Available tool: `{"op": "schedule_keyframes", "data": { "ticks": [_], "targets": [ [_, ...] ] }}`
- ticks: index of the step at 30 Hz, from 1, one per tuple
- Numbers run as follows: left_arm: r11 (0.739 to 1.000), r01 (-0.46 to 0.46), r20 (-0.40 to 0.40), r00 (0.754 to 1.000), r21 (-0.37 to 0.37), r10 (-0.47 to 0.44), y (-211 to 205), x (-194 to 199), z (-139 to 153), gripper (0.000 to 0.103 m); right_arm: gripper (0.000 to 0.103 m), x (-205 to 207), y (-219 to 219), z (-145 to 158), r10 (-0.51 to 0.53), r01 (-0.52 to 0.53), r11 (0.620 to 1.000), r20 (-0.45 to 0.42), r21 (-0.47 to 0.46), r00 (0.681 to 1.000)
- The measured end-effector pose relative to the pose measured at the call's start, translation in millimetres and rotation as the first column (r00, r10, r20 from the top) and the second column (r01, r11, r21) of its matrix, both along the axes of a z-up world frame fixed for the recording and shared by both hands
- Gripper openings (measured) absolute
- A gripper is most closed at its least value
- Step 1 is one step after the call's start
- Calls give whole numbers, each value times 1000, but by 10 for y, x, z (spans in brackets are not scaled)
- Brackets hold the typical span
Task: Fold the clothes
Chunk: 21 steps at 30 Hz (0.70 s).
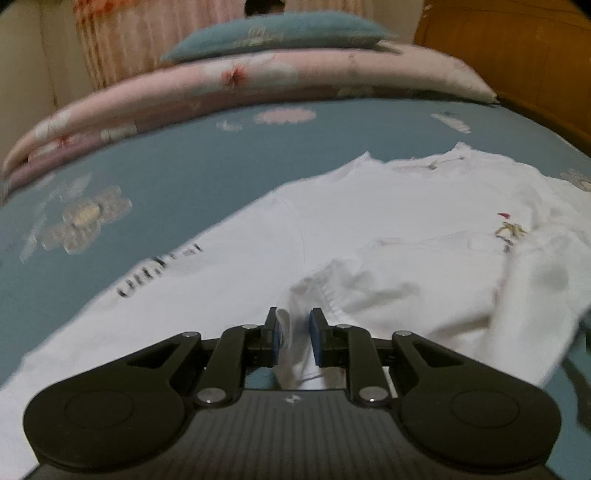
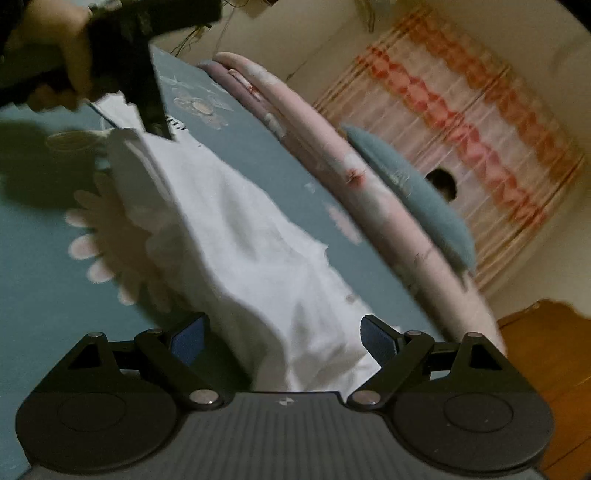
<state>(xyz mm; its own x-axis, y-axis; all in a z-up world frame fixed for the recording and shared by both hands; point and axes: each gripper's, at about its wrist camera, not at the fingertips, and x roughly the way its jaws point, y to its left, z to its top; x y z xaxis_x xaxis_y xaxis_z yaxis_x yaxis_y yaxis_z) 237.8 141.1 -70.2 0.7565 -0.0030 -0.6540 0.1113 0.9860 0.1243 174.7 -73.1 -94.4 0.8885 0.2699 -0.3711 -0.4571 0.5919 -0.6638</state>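
Observation:
A white T-shirt with black lettering lies spread on the blue flowered bed sheet. Its right side is folded over and rumpled. My left gripper sits low over the near hem, jaws a narrow gap apart. A thin fold of the white cloth stands between the pads, against the left one and clear of the right one. In the right wrist view, which is rolled to one side, my right gripper stands wide open above the T-shirt, pinching nothing. The left gripper, held by a hand, shows at the shirt's far end.
A folded pink quilt with a blue pillow on top lies along the far side of the bed. A wooden headboard rises at the right. A striped pink curtain hangs behind. Bare sheet lies beside the shirt.

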Motion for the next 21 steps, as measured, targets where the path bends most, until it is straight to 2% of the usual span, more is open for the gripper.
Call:
{"op": "schedule_keyframes", "data": {
  "ticks": [5,8,11,12,15,17,18,19,20,21],
  "targets": [
    [993,111,85,990,48,-115,-58,-451,276,34,92,-12,-90,270,0,-2,999,34,52,999],
    [964,246,122,959,96,-257,-238,-739,389,43,92,14,-65,307,6,-8,999,50,36,999],
    [902,380,123,904,205,-409,-512,-907,352,48,92,41,-31,313,9,-10,999,41,32,999],
    [874,400,108,891,275,-441,-630,-914,272,48,92,48,-21,311,10,-11,999,40,32,999],
    [814,411,51,881,410,-470,-847,-795,15,48,92,64,-3,309,13,-14,999,23,39,1000],
    [787,396,40,883,473,-468,-927,-697,-131,39,92,66,-10,308,11,-12,999,11,47,1000],
    [787,379,43,890,486,-455,-942,-651,-170,22,91,64,-18,301,12,-12,999,6,51,1000],
    [800,374,48,894,469,-446,-939,-632,-154,17,91,61,-26,294,13,-13,998,1,55,1000],
    [813,368,53,898,451,-437,-936,-613,-137,16,90,66,-33,276,16,-15,998,-9,56,1000],
    [810,367,61,896,458,-440,-944,-645,-113,14,86,75,-36,251,17,-16,998,-19,54,1000]
  ]
}}
